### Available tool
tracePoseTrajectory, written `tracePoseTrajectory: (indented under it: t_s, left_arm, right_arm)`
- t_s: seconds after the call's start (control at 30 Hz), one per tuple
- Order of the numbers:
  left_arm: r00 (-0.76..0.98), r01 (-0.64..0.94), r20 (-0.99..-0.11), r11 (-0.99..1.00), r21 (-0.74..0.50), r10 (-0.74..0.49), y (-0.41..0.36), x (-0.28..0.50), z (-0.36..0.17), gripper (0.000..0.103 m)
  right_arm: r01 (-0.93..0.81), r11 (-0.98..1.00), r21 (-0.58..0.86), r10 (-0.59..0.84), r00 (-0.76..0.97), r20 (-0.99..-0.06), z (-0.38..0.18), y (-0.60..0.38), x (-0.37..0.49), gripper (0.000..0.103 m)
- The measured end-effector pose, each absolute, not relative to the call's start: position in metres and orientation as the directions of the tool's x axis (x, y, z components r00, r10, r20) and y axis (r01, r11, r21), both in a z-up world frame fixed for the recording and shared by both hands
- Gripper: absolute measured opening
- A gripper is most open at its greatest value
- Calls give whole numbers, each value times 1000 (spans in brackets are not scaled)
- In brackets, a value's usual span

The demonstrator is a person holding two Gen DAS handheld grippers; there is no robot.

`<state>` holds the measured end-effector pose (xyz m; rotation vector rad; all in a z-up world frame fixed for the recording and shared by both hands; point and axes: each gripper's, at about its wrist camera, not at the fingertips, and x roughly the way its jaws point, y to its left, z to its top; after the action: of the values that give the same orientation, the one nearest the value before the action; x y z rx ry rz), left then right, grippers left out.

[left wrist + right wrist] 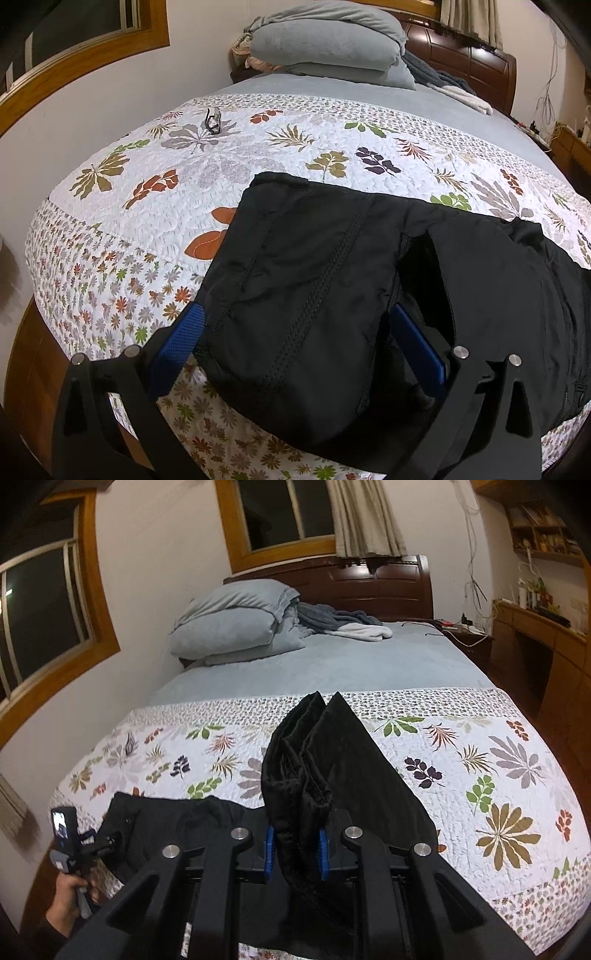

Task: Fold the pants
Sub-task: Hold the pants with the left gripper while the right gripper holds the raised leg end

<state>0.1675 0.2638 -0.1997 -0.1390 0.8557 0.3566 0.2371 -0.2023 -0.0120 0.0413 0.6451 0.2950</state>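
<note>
Black pants lie across the near edge of a floral quilt on a bed. My left gripper is open, its blue pads wide apart on either side of the pants' left end, which lies between them. In the right wrist view a hand holds that left gripper at the pants' far left. My right gripper is shut on the other end of the pants. That bunched end stands lifted above the quilt between the pads.
Folded grey bedding and a dark blanket lie by the wooden headboard. A pair of glasses rests on the quilt's far left. A wall with windows runs along the bed's left side; a wooden desk stands right.
</note>
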Motion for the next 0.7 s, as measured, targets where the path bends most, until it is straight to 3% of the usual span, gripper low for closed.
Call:
tracePoseTrajectory:
  t_s: [0.7]
  left_arm:
    - [601,-358,-759,934,22,248,262,168,-200,100]
  right_arm:
    - [-344,939,-15,251,715,-652,-47,-151,229,17]
